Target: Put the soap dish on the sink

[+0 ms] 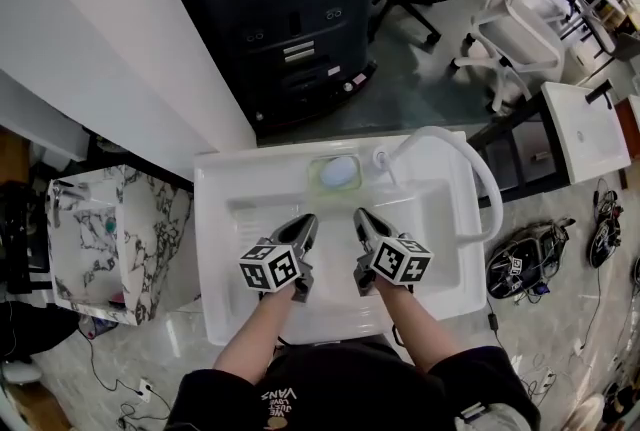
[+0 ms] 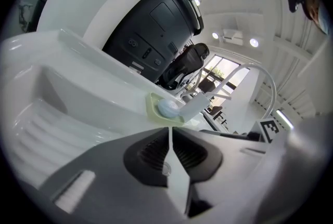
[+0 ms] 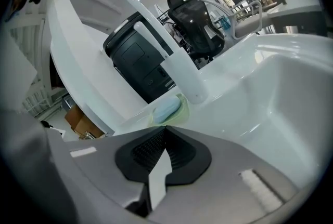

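Observation:
A pale green soap dish (image 1: pixel 337 174) with a light blue soap in it rests on the back rim of the white sink (image 1: pixel 222 181), next to the base of the white faucet (image 1: pixel 452 145). My left gripper (image 1: pixel 306 221) and right gripper (image 1: pixel 362 217) hover side by side over the basin, just short of the dish, both pointing at it. In the left gripper view the left gripper (image 2: pixel 170 129) has its tips together, empty, with the dish (image 2: pixel 165 110) beyond. The right gripper (image 3: pixel 165 128) is shut and empty too, with the dish (image 3: pixel 167 108) a short way ahead.
The faucet's curved hose (image 1: pixel 490 194) arcs over the sink's right side. A black cabinet (image 1: pixel 290 9) stands behind the sink, a marble-patterned basin (image 1: pixel 110 239) to its left, an office chair (image 1: pixel 520 19) and another white sink (image 1: pixel 585 129) to the right. Cables lie on the floor.

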{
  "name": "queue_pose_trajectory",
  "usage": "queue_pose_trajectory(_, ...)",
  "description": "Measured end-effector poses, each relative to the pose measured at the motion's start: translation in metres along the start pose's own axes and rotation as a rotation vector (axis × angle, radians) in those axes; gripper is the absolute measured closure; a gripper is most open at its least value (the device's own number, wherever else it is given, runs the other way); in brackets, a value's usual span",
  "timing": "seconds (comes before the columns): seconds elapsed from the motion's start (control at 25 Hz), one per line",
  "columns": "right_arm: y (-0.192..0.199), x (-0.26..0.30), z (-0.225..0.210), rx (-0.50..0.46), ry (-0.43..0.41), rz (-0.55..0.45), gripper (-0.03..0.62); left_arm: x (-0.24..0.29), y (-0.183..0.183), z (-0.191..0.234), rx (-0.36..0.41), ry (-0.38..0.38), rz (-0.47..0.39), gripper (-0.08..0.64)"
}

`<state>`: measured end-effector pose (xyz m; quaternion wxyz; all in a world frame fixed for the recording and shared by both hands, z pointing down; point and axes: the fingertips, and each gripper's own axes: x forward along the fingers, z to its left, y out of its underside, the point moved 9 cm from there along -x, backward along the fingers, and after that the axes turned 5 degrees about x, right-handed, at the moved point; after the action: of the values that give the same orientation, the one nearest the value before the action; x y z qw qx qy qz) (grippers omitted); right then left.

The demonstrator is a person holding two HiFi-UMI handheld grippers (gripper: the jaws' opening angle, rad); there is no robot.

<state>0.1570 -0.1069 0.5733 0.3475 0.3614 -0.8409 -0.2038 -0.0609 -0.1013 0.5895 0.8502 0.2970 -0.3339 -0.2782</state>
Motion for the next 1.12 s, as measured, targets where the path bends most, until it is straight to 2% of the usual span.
queue_pose_trajectory(0.12,0.005,-0.010,0.008,-0.017,0.004,-0.019,0.589,-0.011,0.000,-0.003,0.017,0.016,-0.010,0.506)
queue_pose_trajectory(0.52,0.028,-0.046,0.039,-0.057,-0.006,-0.070,0.590,-0.054,-0.001,-0.017,0.119,0.080,-0.022,0.508)
queue_pose_trajectory(1.12,0.066,-0.095,0.078,-0.108,0.033,-0.166,0.591,-0.107,0.006,-0.040,0.268,0.181,0.001,0.508)
